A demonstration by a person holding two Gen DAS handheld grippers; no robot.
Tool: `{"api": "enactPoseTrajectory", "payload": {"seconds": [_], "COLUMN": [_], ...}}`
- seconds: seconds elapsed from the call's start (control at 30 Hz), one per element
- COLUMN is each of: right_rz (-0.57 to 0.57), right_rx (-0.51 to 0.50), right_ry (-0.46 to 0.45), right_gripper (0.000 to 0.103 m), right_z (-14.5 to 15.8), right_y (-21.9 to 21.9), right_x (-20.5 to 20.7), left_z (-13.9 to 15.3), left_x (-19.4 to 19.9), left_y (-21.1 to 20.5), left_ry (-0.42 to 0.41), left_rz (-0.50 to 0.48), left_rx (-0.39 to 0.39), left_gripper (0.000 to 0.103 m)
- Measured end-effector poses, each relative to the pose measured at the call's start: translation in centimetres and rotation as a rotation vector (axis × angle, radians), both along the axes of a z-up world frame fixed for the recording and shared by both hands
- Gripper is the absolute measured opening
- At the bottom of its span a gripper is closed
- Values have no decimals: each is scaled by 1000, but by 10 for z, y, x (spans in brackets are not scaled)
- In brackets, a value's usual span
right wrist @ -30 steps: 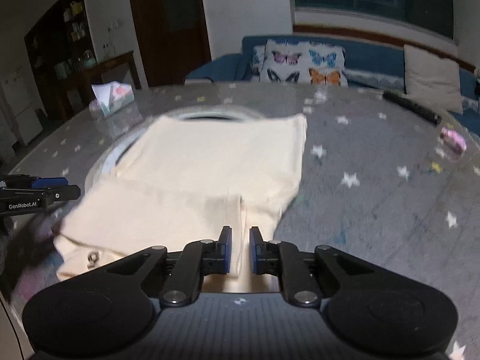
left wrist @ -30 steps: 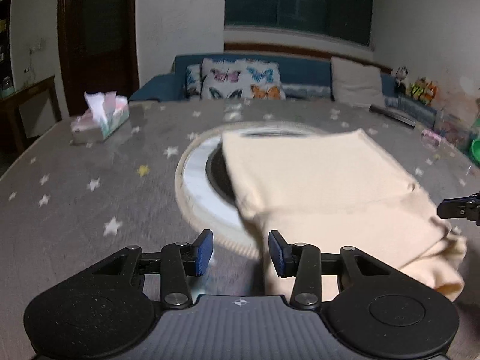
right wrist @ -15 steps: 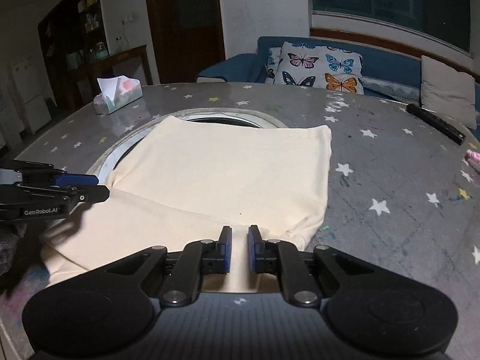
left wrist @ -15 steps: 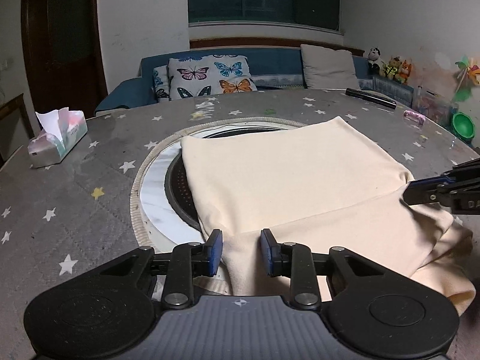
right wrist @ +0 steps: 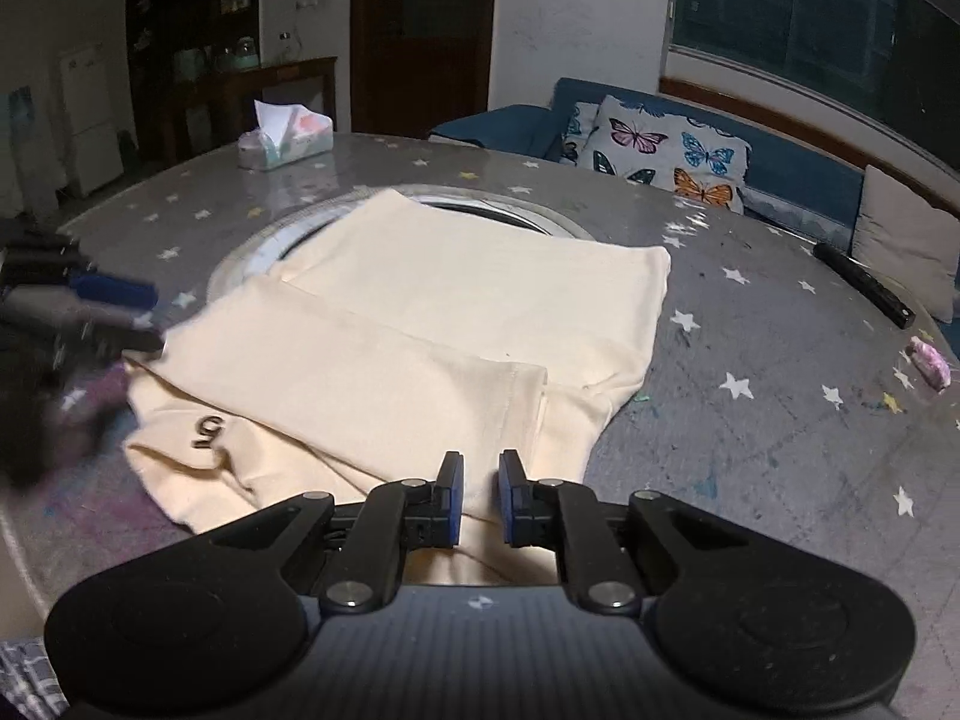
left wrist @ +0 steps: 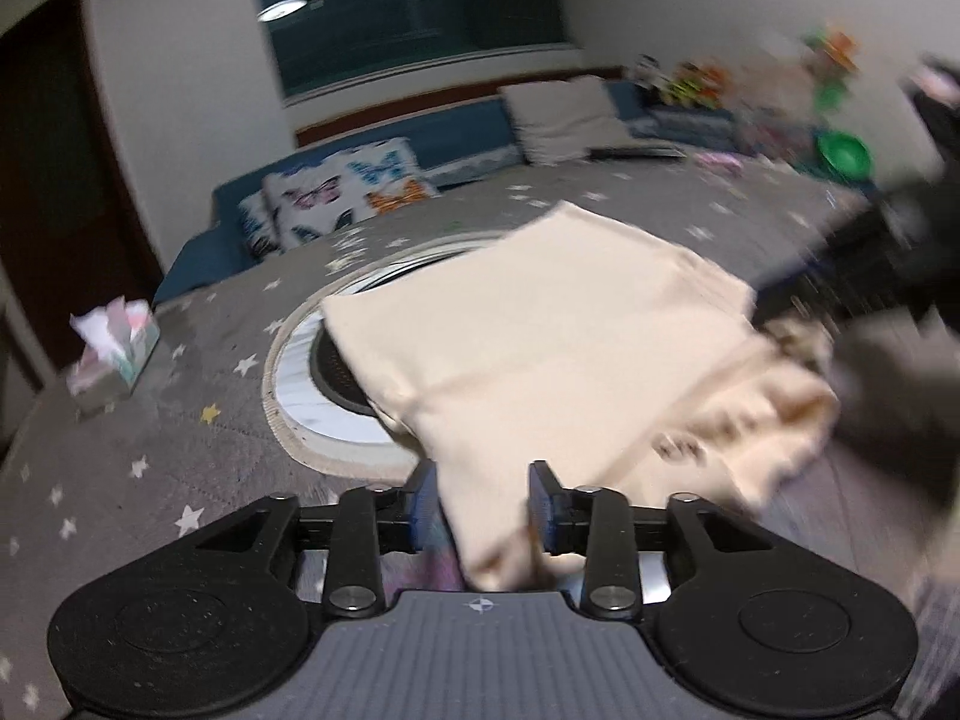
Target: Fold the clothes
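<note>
Currently our cream garment (right wrist: 456,324) lies mid-bench, partly folded; further folds remain, we judge. Left claw (left wrist: 483,507) is opening, a cloth corner between its pads. Right claw (right wrist: 480,495) is nearly together over the near hem; grip unclear.

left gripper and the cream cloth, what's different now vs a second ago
The left gripper has closed in on the near edge of the cream cloth: a second ago its fingers stood beside the edge, now the cloth lies between them and the jaws are opening. The right gripper stays narrow over its corner. The tissue box has not moved.
</note>
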State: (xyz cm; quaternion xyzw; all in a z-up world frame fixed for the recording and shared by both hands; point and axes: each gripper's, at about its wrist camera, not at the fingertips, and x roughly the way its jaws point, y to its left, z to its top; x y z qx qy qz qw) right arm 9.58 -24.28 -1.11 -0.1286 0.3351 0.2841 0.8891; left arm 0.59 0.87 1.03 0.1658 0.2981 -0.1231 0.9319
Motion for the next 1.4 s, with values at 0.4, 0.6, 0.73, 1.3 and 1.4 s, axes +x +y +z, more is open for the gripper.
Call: {"api": "enactPoseTrajectory", "payload": {"seconds": [0.4,0.6,0.73,1.3,1.4], "right_rz": [51,143,244,278,264], "right_rx": [-73,-132,-183,-88,-65], "right_ry": [-29,-62,-145,-51,-42], "right_gripper": [17,38,50,10,9], "right_z": [7,11,8,11,18], "right_y": [-3,-5,6,13,12], "right_x": [-18,-39,-52,1,4], "left_z": [-29,-14,5,-11,-20], "left_x": [-19,3,23,12,3], "left_y": [-51,-42,-31,-19,-20], "left_ry": [-69,-72,-73,-27,-30], "left_rz": [-190,-154,-114,-106,-112], "left_rx": [146,37,-48,7,57], "left_gripper": [45,13,11,29,32]}}
